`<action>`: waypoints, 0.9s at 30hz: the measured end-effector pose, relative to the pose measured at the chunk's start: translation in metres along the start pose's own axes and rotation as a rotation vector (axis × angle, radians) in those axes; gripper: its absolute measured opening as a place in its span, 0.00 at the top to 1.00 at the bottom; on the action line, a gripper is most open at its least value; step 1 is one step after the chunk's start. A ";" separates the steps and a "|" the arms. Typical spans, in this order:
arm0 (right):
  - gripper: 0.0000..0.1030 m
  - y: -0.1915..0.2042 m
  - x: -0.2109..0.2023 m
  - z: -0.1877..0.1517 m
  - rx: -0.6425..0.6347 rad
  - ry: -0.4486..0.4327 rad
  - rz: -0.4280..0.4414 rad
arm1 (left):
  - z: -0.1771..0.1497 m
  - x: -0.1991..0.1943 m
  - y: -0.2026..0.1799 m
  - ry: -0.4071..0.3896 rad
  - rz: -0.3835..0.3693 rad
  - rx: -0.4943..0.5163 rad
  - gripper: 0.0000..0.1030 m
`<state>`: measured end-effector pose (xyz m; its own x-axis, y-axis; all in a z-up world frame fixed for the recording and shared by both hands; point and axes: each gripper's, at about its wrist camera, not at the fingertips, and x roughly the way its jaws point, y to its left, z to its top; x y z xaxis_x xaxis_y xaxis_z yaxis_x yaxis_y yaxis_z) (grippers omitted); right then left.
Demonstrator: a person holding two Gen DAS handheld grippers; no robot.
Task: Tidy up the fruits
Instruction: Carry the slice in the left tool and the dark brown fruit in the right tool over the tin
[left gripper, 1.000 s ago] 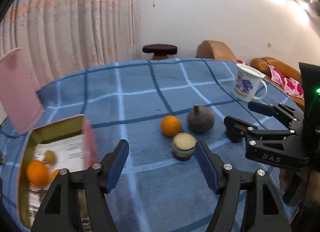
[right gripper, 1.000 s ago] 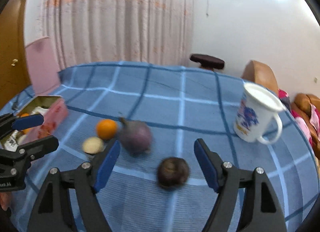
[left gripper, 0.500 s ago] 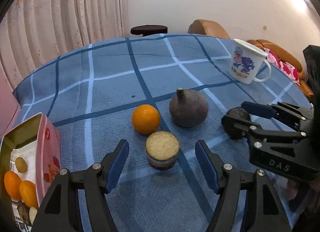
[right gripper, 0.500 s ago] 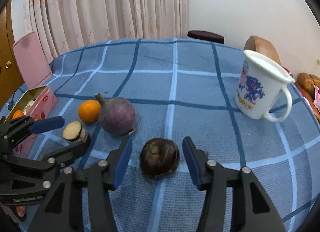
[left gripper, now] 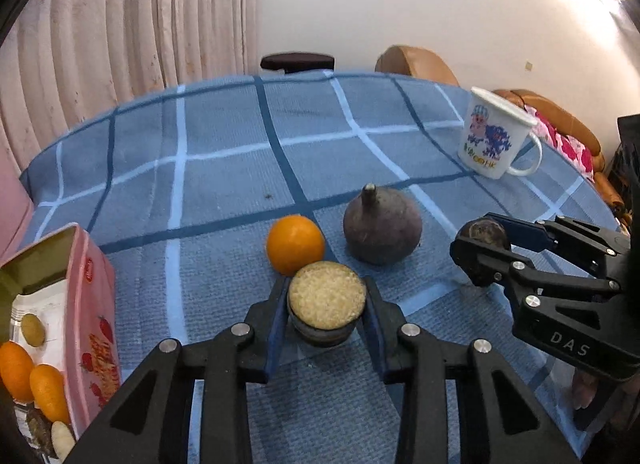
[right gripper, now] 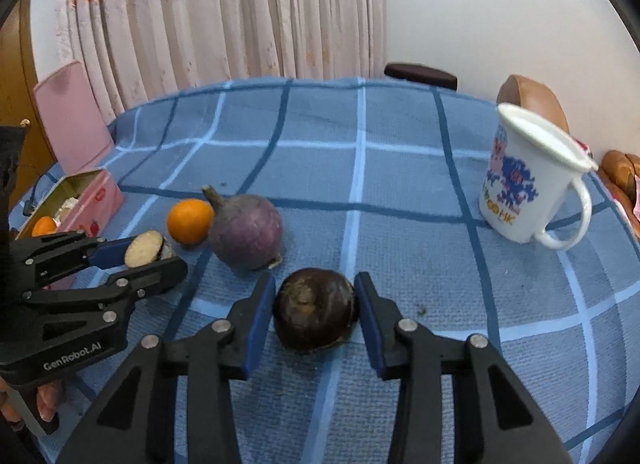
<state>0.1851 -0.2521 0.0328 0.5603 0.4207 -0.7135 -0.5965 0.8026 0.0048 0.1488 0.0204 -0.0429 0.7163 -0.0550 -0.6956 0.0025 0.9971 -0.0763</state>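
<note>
My left gripper [left gripper: 326,304] is shut on a cut dark-skinned piece with a pale grainy top [left gripper: 326,299], which rests on the blue checked cloth. My right gripper [right gripper: 315,306] is shut on a dark brown round fruit [right gripper: 315,314], also on the cloth. An orange [left gripper: 295,244] and a purple round fruit with a stem [left gripper: 382,232] lie just beyond the cut piece. An open pink tin [left gripper: 90,304] at the left holds oranges [left gripper: 16,370] and other pieces.
A white printed mug [right gripper: 528,183] stands at the right on the cloth [right gripper: 360,167]. The tin's pink lid [right gripper: 70,119] leans at the far left. Curtains, a dark stool and brown chairs lie behind the table.
Both grippers moved forward and down, and each closed on its item: the left on the cut piece, the right on the dark brown fruit.
</note>
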 end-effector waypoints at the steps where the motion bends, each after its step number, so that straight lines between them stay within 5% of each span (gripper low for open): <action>1: 0.58 0.001 -0.005 0.000 -0.005 -0.025 0.008 | 0.000 -0.003 0.000 -0.011 0.002 0.000 0.64; 27: 0.58 0.016 -0.056 -0.009 -0.080 -0.307 0.028 | -0.015 -0.052 -0.006 -0.250 0.082 0.006 0.64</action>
<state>0.1391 -0.2661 0.0668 0.6827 0.5601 -0.4692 -0.6508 0.7581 -0.0419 0.1014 0.0169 -0.0171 0.8645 0.0399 -0.5010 -0.0590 0.9980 -0.0224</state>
